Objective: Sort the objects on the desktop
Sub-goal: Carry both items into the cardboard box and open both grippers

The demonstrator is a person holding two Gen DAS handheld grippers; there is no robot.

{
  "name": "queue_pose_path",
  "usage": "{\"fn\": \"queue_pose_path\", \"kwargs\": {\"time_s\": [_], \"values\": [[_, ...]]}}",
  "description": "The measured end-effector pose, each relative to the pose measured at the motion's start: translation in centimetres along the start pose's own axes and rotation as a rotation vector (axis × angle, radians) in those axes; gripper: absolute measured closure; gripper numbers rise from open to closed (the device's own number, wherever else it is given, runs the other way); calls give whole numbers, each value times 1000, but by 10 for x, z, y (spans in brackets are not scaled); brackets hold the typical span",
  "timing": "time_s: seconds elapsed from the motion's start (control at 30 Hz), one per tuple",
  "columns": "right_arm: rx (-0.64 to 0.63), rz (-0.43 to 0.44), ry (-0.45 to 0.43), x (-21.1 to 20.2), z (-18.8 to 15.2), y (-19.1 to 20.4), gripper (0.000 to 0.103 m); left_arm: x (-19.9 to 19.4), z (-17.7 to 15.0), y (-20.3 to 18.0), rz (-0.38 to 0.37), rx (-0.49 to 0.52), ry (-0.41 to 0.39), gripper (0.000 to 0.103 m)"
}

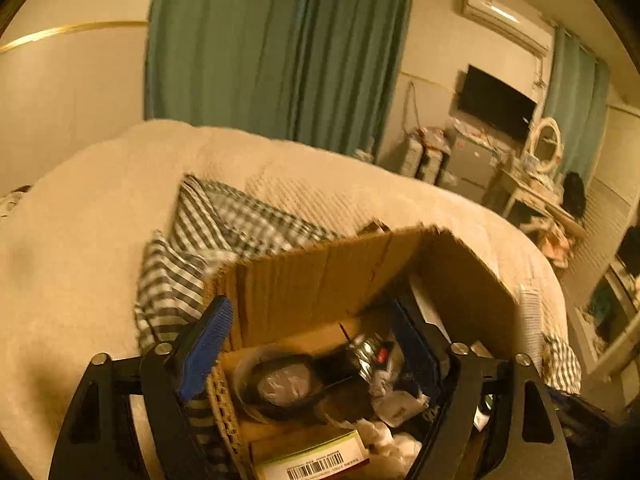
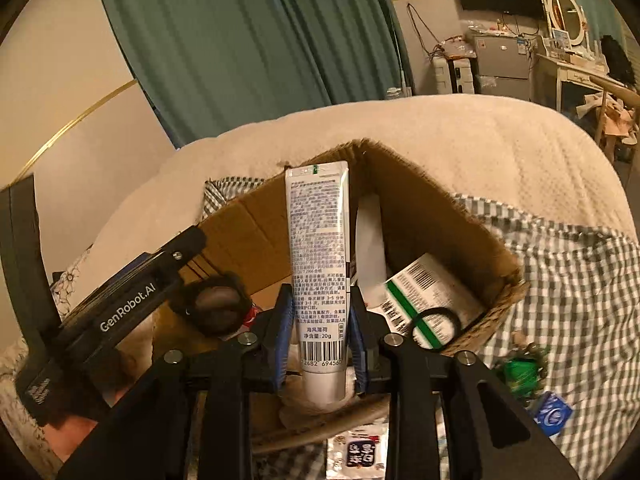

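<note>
Hovering over the near side of the box (image 1: 320, 280), the left gripper (image 1: 316, 344) is seen in its own view with jaws spread wide and nothing held; its blue pads (image 1: 206, 344) straddle the near-left wall, and a dark round case (image 1: 280, 388), a carton (image 1: 312, 460) and crumpled wrappers lie inside, all rather blurred. Beyond the box, checked cloth (image 1: 192, 248) is spread on a cream bed (image 1: 80, 240). In the right wrist view, the right gripper (image 2: 320, 332) is closed on a tube (image 2: 320, 248), which is held upright above the box's near edge, cap end nearest the camera. Releasing is best done only once the tube is carried past the rim and lowered over the free floor between case and carton, clear of the left gripper (image 2: 120, 300).
</note>
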State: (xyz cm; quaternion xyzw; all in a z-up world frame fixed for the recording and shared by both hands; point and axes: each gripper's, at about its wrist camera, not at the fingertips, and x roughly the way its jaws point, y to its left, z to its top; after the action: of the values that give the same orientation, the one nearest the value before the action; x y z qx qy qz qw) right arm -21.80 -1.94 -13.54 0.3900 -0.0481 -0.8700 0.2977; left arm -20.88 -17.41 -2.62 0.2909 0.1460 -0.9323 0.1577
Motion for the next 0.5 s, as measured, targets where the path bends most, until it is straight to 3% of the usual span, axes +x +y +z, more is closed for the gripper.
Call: {"fn": "queue_pose_path", "kwargs": {"time_s": [0.07, 0.1, 0.2, 0.3, 0.5], "values": [[25, -37, -4, -2, -3, -5, 50, -2, -2, 0, -35, -1, -1, 0], [40, -53, -17, -8, -4, -9, 49, -3, -2, 0, -32, 1, -9, 0], [87, -72, -56, -37, -5, -23, 48, -6, -1, -4, -7, 12, -15, 0], [121, -144, -105, -77, -11, -39, 43, -12, -1, -9, -14, 17, -6, 0], [190, -275, -126, -146, -50, -65, 43, -58, -7, -37, -55, 83, -37, 0]]}}
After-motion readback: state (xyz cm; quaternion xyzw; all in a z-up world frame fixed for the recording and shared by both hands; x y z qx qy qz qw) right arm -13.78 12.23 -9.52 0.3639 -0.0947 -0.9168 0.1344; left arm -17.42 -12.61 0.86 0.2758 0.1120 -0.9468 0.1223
